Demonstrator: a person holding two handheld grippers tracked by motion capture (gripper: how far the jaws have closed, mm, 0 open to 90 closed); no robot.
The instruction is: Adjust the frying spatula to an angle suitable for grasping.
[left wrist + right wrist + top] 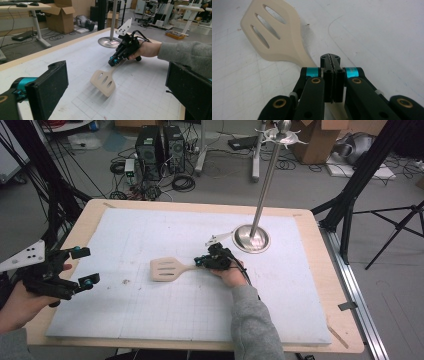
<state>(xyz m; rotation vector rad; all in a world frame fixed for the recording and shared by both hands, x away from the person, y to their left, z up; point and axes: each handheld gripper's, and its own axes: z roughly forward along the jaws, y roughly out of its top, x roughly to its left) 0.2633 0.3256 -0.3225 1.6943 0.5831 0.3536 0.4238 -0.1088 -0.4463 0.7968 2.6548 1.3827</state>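
At mat centre, right gripper (201,262) jaws clamped on spatula (167,269) handle; left gripper (82,266) jaws apart.

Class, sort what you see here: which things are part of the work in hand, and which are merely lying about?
In the work:
- slotted spatula, handle clamped by the right gripper
- left gripper, open, held apart at the table's left edge

Lying about:
- metal stand on the white mat
- computer towers, cables and cardboard boxes on the floor

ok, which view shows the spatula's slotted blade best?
Right gripper view: the spatula blade is close up, three slots clear. The left gripper view shows it whole but farther off; the high view shows it small.
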